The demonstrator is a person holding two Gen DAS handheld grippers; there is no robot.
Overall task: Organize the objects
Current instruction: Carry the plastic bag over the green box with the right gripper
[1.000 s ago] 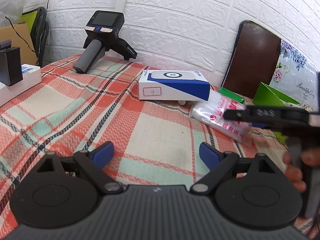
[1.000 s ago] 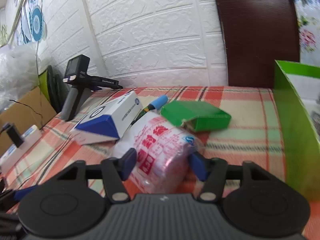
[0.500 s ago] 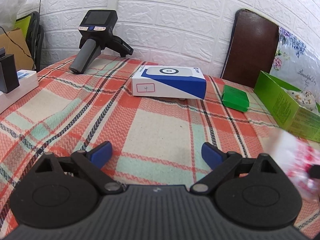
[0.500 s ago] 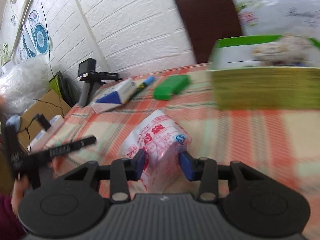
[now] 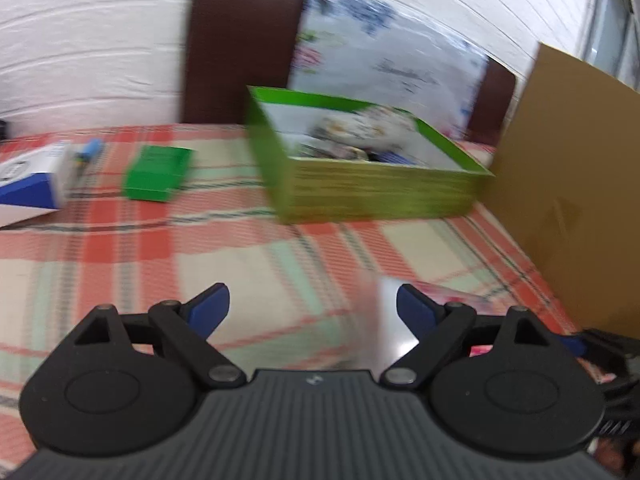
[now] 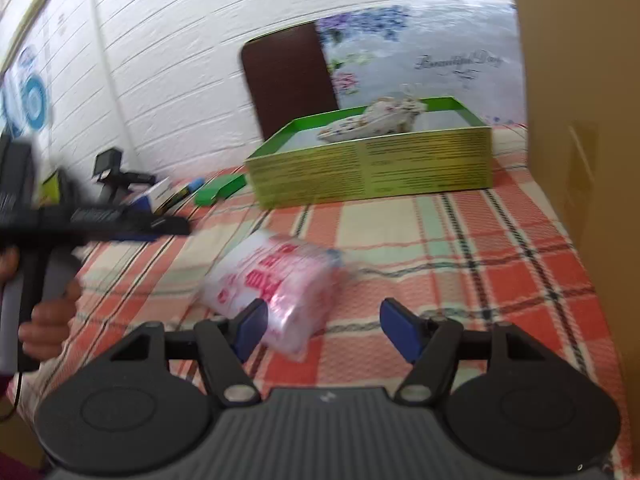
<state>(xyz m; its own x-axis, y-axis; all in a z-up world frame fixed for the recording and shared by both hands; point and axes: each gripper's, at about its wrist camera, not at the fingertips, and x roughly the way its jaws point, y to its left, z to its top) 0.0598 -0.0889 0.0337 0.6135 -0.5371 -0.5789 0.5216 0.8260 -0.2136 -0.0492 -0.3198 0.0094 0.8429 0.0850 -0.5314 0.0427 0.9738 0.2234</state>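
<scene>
Right wrist view is showing the right gripper (image 6: 324,326) spread, the plastic packet (image 6: 276,284) lying loose short of the green box (image 6: 372,168). Left gripper (image 5: 312,312) is also spread, empty; blurred swinging risks knocking the packet.

The right gripper (image 6: 323,330) stood spread wide, the plastic packet (image 6: 276,284) lying loose on the plaid cloth (image 6: 460,264).

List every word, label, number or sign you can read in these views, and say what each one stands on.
"Beautiful Day": script on the floral sheet against the wall; only roughly legible.
Red characters on the plastic bag: blurred, unreadable.
Fine print on the green box side: too small and blurred.
Markings on the blue and white box: blurred.
Lettering on the left gripper bar: unreadable.
</scene>
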